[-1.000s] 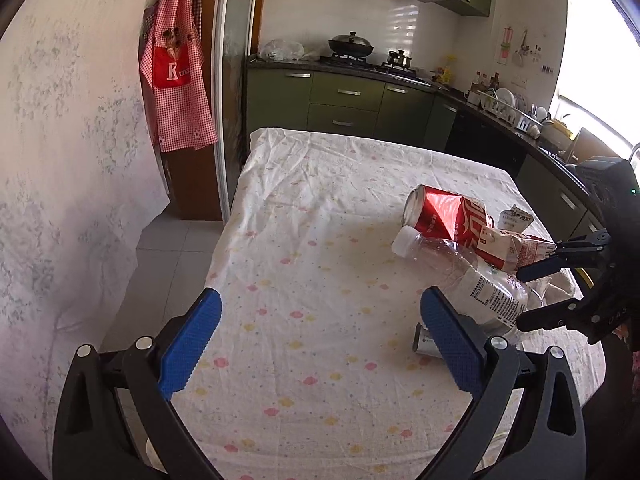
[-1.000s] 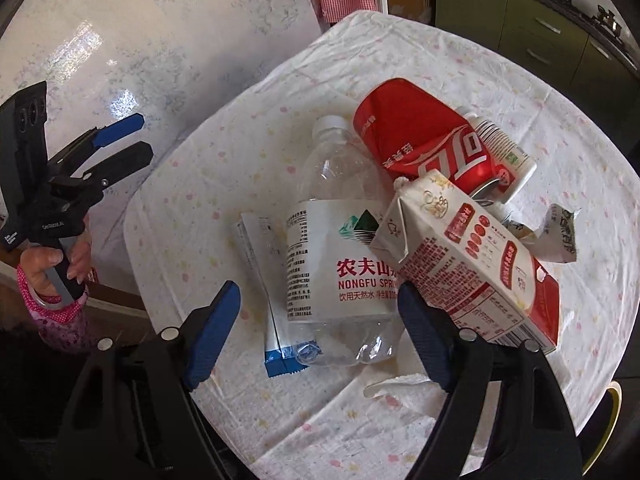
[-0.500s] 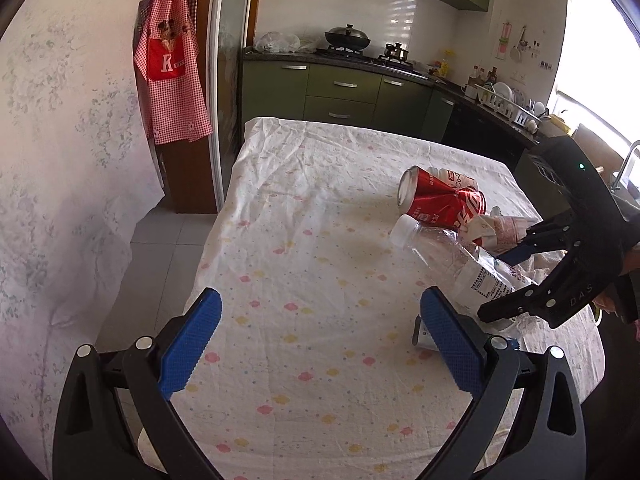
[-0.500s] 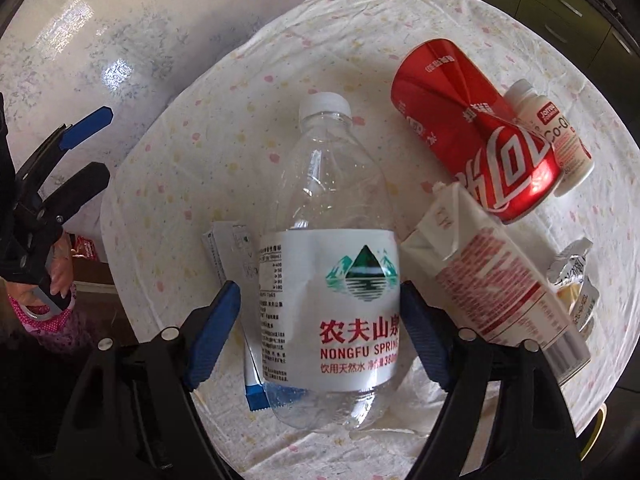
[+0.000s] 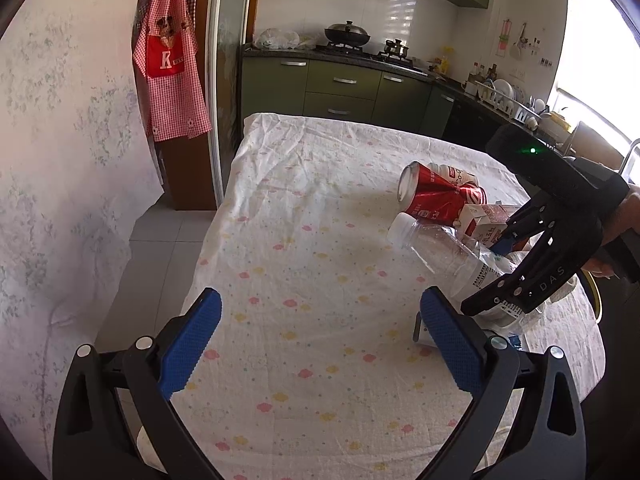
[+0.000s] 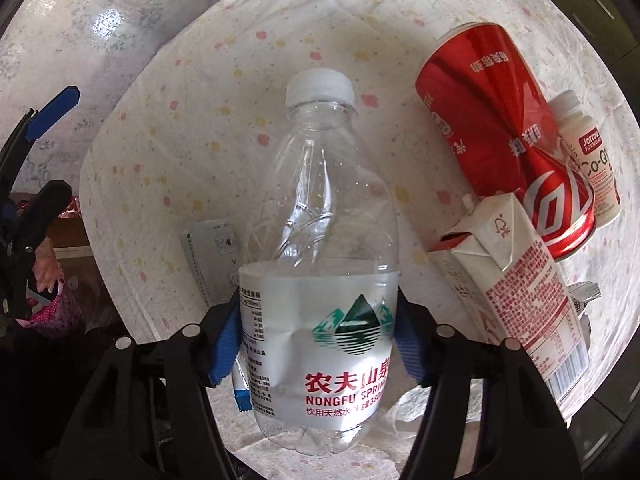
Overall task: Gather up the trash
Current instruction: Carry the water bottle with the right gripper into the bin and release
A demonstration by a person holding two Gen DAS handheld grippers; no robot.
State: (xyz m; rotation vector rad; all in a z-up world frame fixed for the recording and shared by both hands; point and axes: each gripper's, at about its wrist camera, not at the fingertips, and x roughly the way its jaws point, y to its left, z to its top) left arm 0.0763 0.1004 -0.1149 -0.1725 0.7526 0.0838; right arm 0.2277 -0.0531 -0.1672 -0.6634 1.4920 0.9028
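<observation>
A clear plastic water bottle (image 6: 320,208) with a white cap lies on the flowered tablecloth (image 6: 192,128). My right gripper (image 6: 318,344) is shut on its labelled body, blue pads against both sides; the bottle also shows in the left wrist view (image 5: 444,254). Beside it lie a dented red cola can (image 6: 500,152), a white-and-red carton (image 6: 516,280), a small white supplement bottle (image 6: 588,156) and a flat packet (image 6: 212,260). My left gripper (image 5: 320,344) is open and empty over the near part of the cloth (image 5: 312,248).
A crumpled foil wrapper (image 6: 584,296) lies at the right table edge. A kitchen counter with green cabinets (image 5: 340,88) stands beyond the table. A red checked apron (image 5: 168,80) hangs at the left. Tiled floor (image 5: 160,236) lies left of the table.
My right gripper moved in over the water bottle and closed on its labelled body. My left gripper stayed open and drifted slightly.
</observation>
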